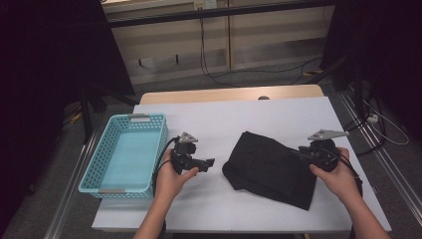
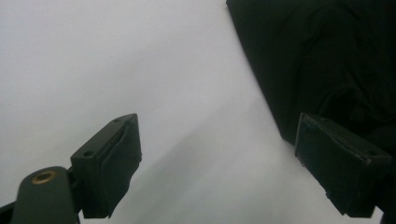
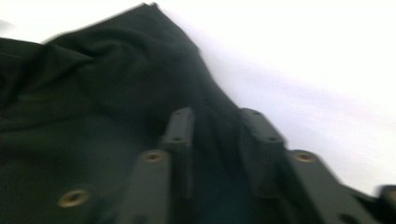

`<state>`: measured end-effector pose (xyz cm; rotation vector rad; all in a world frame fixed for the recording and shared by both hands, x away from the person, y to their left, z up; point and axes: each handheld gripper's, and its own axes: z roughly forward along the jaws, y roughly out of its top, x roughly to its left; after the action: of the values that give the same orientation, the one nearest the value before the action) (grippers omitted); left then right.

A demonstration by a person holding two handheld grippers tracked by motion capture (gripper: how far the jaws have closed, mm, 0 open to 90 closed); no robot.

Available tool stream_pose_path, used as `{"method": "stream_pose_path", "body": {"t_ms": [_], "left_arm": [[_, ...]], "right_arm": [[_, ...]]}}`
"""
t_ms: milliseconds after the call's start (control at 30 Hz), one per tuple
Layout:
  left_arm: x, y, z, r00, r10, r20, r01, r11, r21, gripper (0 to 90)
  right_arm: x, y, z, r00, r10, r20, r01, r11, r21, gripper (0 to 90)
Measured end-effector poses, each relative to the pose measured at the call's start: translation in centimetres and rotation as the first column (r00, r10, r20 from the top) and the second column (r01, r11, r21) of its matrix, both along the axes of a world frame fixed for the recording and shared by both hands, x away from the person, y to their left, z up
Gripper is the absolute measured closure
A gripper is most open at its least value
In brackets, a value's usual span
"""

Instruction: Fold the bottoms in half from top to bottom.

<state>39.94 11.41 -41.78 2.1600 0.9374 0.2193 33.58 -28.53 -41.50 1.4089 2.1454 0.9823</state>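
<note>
A: Right gripper (image 3: 217,140) jaws?
B: Parted a little over the black cloth (image 3: 93,107), blurred; cannot tell if they touch it.
A: Beyond the cloth?
B: White bench (image 3: 303,60).

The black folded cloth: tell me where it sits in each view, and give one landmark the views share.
High view: the black folded cloth lies right of centre on the white table, between the two grippers.
Left gripper view: it fills the upper right corner, behind the jaw standing at the right.
Right gripper view: it covers the left and centre, under and between the jaws.
Shared landmark: the white table beside the cloth's edge.
</note>
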Motion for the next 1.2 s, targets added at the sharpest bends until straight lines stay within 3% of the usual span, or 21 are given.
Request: {"method": "stream_pose_path", "body": {"t_ms": [67,367,567,633,900,1100,1167,1200], "left_arm": [[0.0,0.1,0.0,1.0000,-0.006,-0.008,0.006,1.0000,0.002,14.5],[-0.5,0.3,0.0,1.0000,-0.008,-0.001,0.008,0.9998,0.015,14.1],[-0.7,0.7,0.1,1.0000,0.001,0.002,-0.001,0.9998,0.018,13.6],[-0.7,0.7,0.0,1.0000,0.004,0.004,-0.004,0.9997,0.024,13.5],[-0.6,0.6,-0.3,1.0000,0.000,-0.005,0.001,0.9995,0.032,13.3],[-0.6,0.6,-0.2,0.9999,0.013,-0.003,-0.013,0.9997,0.019,13.3],[-0.6,0.7,-0.2,0.9999,0.015,-0.004,-0.015,0.9997,0.021,13.2],[-0.6,0.8,-0.2,0.9999,0.013,-0.001,-0.013,0.9997,0.022,13.2]], "right_arm": [[-0.6,0.9,0.1,0.9989,0.045,0.010,-0.045,0.999,-0.019,56.2],[-2.6,3.7,-0.8,0.9848,0.170,-0.034,-0.170,0.985,0.019,54.6],[-3.2,5.9,-1.7,0.9711,0.232,-0.058,-0.229,0.972,0.045,54.6],[-3.4,6.5,-2.1,0.9607,0.270,-0.064,-0.268,0.963,0.042,54.2],[-3.7,7.0,-2.9,0.9521,0.295,-0.080,-0.293,0.955,0.033,51.7],[-3.8,7.0,-3.0,0.9539,0.291,-0.076,-0.290,0.957,0.021,51.2],[-3.8,7.0,-3.0,0.9545,0.289,-0.074,-0.289,0.957,0.010,53.6],[-3.8,6.9,-2.8,0.9553,0.285,-0.077,-0.287,0.958,-0.013,60.3]]}}
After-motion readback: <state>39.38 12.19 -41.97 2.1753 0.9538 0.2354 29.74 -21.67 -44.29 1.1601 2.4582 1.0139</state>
